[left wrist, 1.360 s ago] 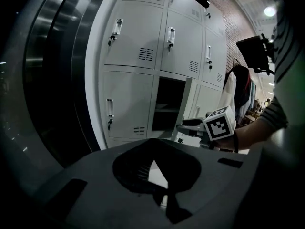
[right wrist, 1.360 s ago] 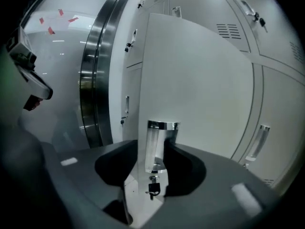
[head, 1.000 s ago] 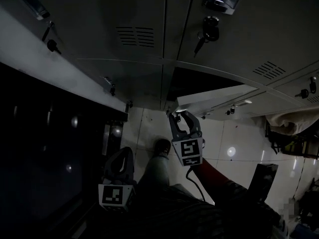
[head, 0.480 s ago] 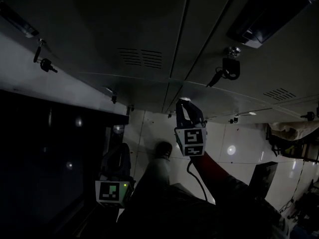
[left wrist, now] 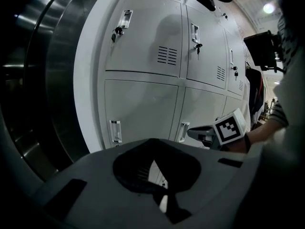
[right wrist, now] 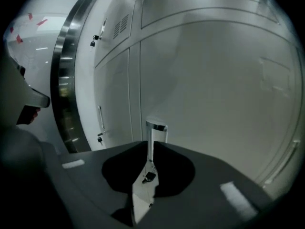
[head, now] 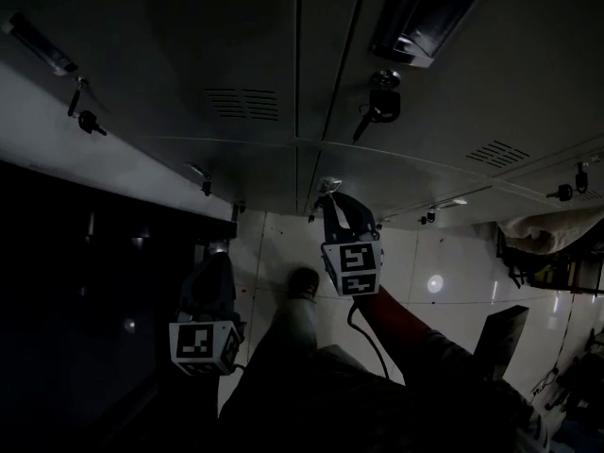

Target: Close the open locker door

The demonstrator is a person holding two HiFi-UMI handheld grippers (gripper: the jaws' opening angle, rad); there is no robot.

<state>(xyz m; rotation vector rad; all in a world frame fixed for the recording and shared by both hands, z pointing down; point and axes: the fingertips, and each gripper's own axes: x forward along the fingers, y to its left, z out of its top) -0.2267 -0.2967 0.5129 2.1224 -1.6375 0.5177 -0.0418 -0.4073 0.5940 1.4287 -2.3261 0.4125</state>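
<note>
The grey lower locker door (right wrist: 214, 80) lies nearly flush with the locker front (head: 283, 168). In the right gripper view its chrome handle (right wrist: 156, 130) stands upright in the narrow slit between the jaws. My right gripper (head: 330, 201) (right wrist: 151, 151) is shut on that handle at the door's edge. The left gripper view also catches the right gripper (left wrist: 205, 133) against the bottom row of doors. My left gripper (head: 215, 262) (left wrist: 159, 187) hangs lower left, away from the lockers, its jaws together with nothing between them.
A key hangs in the lock of an upper locker (head: 377, 102). A dark recess with a steel frame (head: 75, 300) lies to the left. The person's leg and shoe (head: 304, 281) stand on the pale tiled floor (head: 415, 262) below the lockers.
The lower door has swung from wide open, with a dark opening behind it, to nearly flush with the front. My right gripper went with it towards the lockers. The left gripper shifted slightly.
</note>
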